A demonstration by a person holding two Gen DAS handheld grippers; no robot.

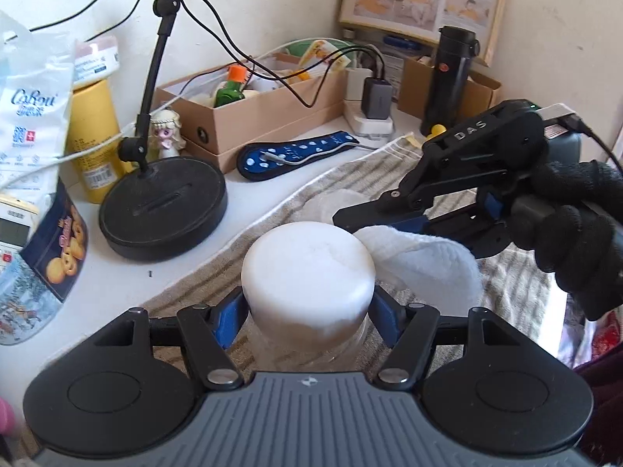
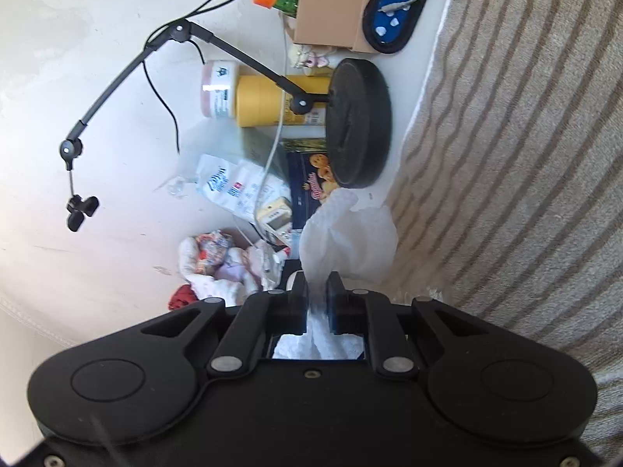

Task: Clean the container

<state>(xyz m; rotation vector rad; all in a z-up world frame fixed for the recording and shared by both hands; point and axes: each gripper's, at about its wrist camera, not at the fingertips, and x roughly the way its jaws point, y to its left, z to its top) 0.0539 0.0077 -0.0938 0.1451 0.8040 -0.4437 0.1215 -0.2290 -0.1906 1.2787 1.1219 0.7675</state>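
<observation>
Left wrist view: the left gripper (image 1: 307,307) is pinching a clear container (image 1: 311,334) by its sides, its blue pads (image 1: 229,321) pressing just under the white lid (image 1: 307,264); the container is standing over a striped towel (image 1: 428,163) on the table. Just to the right, the right gripper (image 1: 352,220), gripped by a black-gloved hand (image 1: 572,233), is clamping a white cloth (image 1: 424,257) whose loose end is hanging beside the lid. Right wrist view: the nearly closed pads (image 2: 335,307) are squeezing the cloth (image 2: 350,237), with a black lamp base (image 2: 358,120) beyond it.
</observation>
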